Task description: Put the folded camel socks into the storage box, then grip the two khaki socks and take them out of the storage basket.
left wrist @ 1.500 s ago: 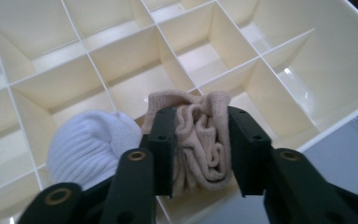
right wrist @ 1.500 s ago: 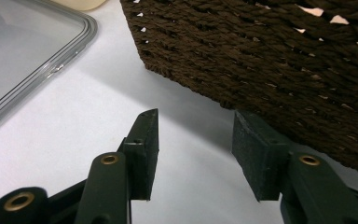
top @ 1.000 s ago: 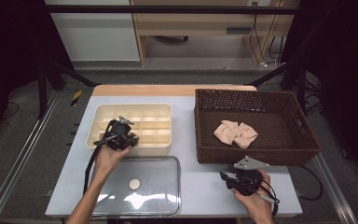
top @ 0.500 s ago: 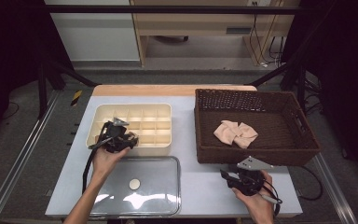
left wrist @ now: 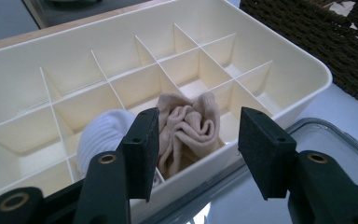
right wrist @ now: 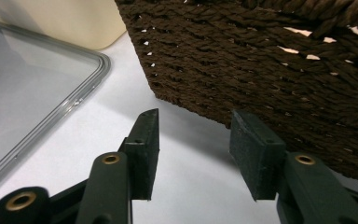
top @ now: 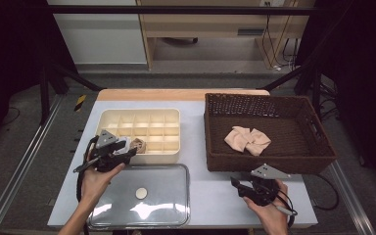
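Note:
A cream divided box stands at the table's left. A rolled beige sock sits upright in a front-row compartment, with a white rolled sock in the compartment beside it. My left gripper hovers at the box's front left corner. Its jaws have just been opening and now stand open; the beige sock lies beyond them, untouched by the pads. My right gripper rests open and empty near the front edge, its jaws having just widened, facing the basket's front wall.
A brown wicker basket at the right holds a flat beige sock bundle. A clear lid with a small white disc at its middle lies in front of the box.
My left gripper has drawn back from over the box toward the front left, with its jaws spread apart and the beige sock left in its compartment. The right hand has stayed put.

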Tool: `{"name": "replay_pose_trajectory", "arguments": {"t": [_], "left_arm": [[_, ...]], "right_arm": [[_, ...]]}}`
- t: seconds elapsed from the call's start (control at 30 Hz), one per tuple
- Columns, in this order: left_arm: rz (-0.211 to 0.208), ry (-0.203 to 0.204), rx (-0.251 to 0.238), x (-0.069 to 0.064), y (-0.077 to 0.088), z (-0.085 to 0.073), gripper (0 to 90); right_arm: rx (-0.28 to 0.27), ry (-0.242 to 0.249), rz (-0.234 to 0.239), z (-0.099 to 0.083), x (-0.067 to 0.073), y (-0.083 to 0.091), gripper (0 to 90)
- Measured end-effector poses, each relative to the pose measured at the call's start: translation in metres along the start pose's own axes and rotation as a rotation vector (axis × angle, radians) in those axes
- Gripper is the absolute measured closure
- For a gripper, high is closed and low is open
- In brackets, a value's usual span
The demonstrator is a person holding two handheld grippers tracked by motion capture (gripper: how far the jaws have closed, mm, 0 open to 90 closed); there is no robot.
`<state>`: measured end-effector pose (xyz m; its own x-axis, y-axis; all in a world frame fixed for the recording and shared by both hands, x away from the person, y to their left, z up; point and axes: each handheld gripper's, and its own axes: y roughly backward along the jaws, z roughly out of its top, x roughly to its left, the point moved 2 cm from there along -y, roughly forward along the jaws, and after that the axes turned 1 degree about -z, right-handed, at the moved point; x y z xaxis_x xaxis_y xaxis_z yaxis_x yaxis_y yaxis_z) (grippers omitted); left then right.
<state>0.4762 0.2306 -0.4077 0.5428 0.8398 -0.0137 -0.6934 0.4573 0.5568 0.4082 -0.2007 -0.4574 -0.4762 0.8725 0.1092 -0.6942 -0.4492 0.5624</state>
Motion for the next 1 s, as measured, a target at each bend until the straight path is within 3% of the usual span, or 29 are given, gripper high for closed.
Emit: {"name": "replay_pose_trajectory", "arguments": {"t": [0.2, 0.27, 0.37, 0.5, 0.73, 0.83, 1.0], "left_arm": [[-0.020, 0.029, -0.030, -0.005, 0.013, -0.018, 48.1], [-0.007, 0.060, -0.047, -0.007, 0.018, -0.031, 48.3], [0.002, 0.065, -0.036, -0.008, 0.021, -0.041, 48.1], [0.022, 0.102, -0.041, -0.011, 0.026, -0.049, 43.8], [0.053, 0.114, -0.044, -0.011, 0.032, -0.059, 31.7], [0.044, 0.121, -0.037, -0.011, 0.031, -0.063, 31.1], [0.051, 0.096, -0.041, -0.011, 0.032, -0.065, 30.3]], "right_arm": [[-0.018, -0.009, -0.006, 0.004, -0.001, 0.005, 51.8], [-0.024, -0.019, -0.014, 0.005, -0.001, 0.007, 51.5], [-0.035, -0.021, -0.008, 0.009, 0.001, 0.010, 51.9], [-0.067, -0.006, 0.005, 0.020, 0.006, 0.016, 51.8], [-0.112, 0.006, 0.003, 0.037, 0.008, 0.024, 51.5], [-0.136, 0.007, -0.002, 0.050, 0.007, 0.027, 50.6], [-0.147, 0.016, -0.016, 0.068, 0.004, 0.025, 50.1]]}}
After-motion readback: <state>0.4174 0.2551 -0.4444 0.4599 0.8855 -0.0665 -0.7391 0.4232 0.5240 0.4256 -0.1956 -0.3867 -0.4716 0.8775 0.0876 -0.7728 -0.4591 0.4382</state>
